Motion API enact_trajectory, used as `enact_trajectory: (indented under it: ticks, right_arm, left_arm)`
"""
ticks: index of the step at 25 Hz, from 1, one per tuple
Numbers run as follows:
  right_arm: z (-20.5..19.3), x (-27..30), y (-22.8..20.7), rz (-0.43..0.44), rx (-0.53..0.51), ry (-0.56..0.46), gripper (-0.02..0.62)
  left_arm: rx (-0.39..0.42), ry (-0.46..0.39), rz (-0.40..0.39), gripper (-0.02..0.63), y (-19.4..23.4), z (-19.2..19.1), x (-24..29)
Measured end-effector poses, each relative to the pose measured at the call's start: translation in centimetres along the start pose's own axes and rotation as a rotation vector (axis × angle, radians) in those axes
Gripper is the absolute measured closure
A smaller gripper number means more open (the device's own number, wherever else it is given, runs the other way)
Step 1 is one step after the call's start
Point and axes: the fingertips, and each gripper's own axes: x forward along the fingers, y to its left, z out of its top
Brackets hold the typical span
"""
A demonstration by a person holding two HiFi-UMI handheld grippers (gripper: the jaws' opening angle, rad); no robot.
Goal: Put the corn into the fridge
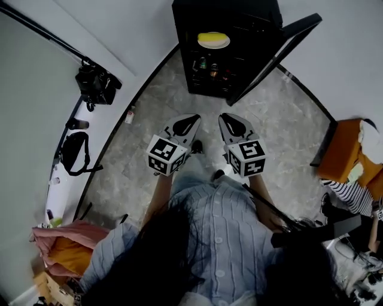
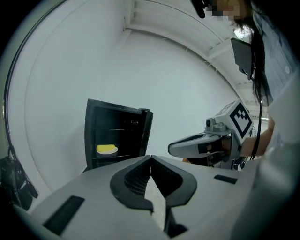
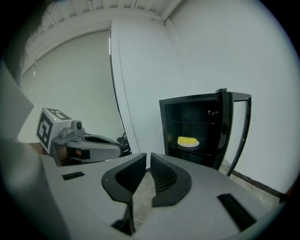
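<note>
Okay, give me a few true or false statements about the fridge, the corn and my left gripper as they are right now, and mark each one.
1. The door of the fridge stands open. True.
2. The left gripper holds the corn. False: the left gripper is shut on nothing, and the corn lies on a white plate on a fridge shelf.
3. The fridge is white. False: it is black.
4. Small containers stand on a shelf below the corn. True.
</note>
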Motion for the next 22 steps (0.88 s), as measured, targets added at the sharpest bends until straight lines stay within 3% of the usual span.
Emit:
enact_trajectory:
  ticks: [4,9,22]
  right_arm:
    - [-1.2,-3.0,0.3,0.025,-0.016,-0.015,0.558]
    - [-3.3,-8.0,0.8,0.054,-0.025,-0.037,0.558]
    - [-9.1,-16.7,3.4,0.125,-0.060,-0.046,0.558]
  left_arm:
    - [-0.104,-0.035,-0.008,0.595,-3.9,-0.9,-0.6]
    - [-0.082,-0.054,-0.001,0.595,-9.2,-2.0,-1.9]
    - [-0.145,-0.153,0.053,0.595,-18.1,-4.9,-6.4]
